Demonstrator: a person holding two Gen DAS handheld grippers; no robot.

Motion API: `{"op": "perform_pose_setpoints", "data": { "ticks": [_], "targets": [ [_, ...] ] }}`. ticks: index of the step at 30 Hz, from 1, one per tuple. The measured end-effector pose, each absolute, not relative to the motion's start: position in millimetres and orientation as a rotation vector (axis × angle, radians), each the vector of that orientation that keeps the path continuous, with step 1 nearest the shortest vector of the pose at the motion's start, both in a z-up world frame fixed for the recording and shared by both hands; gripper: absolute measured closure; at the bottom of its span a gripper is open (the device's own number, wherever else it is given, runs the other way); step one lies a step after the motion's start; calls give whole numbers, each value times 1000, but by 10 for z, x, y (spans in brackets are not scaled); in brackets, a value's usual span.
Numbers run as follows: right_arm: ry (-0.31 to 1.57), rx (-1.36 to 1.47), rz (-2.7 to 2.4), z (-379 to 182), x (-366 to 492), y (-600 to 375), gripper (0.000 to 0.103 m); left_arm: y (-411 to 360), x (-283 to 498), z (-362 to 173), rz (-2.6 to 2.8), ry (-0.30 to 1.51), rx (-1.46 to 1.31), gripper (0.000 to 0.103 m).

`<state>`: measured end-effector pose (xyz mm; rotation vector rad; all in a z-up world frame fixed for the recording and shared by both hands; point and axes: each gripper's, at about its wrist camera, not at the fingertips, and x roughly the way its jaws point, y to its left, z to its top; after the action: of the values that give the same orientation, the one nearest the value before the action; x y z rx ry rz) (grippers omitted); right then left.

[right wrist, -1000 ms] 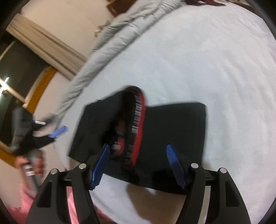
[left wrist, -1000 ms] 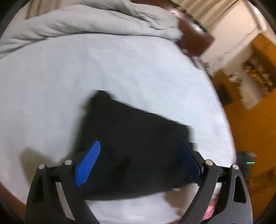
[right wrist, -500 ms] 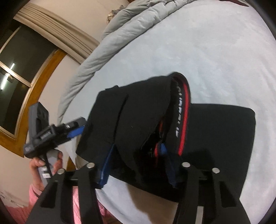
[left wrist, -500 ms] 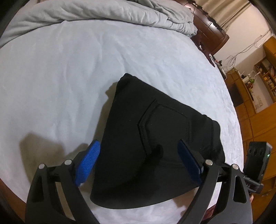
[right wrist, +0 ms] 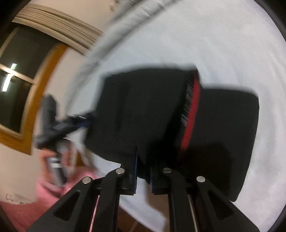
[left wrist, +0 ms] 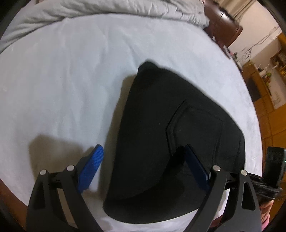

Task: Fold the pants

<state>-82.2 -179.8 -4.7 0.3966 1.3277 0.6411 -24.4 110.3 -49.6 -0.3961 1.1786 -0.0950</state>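
Observation:
The black pants [left wrist: 166,128] lie partly folded on the white bed sheet [left wrist: 71,71], back pocket up. My left gripper [left wrist: 143,164] is open, its blue pads on either side of the pants' near edge. In the right wrist view my right gripper [right wrist: 143,171] is shut on the black cloth of the pants [right wrist: 143,110] and lifts the upper fold, showing the red waistband [right wrist: 191,114]. The left gripper [right wrist: 59,128] shows blurred at the left of that view, its tips at the pants' far edge.
A grey duvet [left wrist: 107,7] is bunched along the far side of the bed. A dark wooden headboard [left wrist: 223,19] and wooden furniture [left wrist: 264,100] stand to the right. A window with a wooden frame [right wrist: 21,92] and curtain is at the left.
My right gripper has closed on the pants' near edge and raised the fold. My left gripper has stayed open and moved closer over the pants.

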Motion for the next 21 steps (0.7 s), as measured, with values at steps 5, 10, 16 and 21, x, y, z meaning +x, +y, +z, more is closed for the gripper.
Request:
{"op": "perform_pose_setpoints", "data": {
  "ticks": [5, 10, 16, 21],
  "targets": [
    [1301, 397, 641, -1, -821, -1790, 75, 1113, -255, -593, -98, 1192, -433, 13],
    [1219, 373, 596, 300, -862, -1926, 28, 1090, -260, -466, -142, 1172, -428, 13],
    [1298, 450, 558, 46, -740, -2070, 19, 1100, -257, -449, -167, 1187, -441, 12],
    [1300, 557, 592, -222, -677, -2005, 16, 1179, -239, -487, -190, 1202, -494, 12]
  ]
}}
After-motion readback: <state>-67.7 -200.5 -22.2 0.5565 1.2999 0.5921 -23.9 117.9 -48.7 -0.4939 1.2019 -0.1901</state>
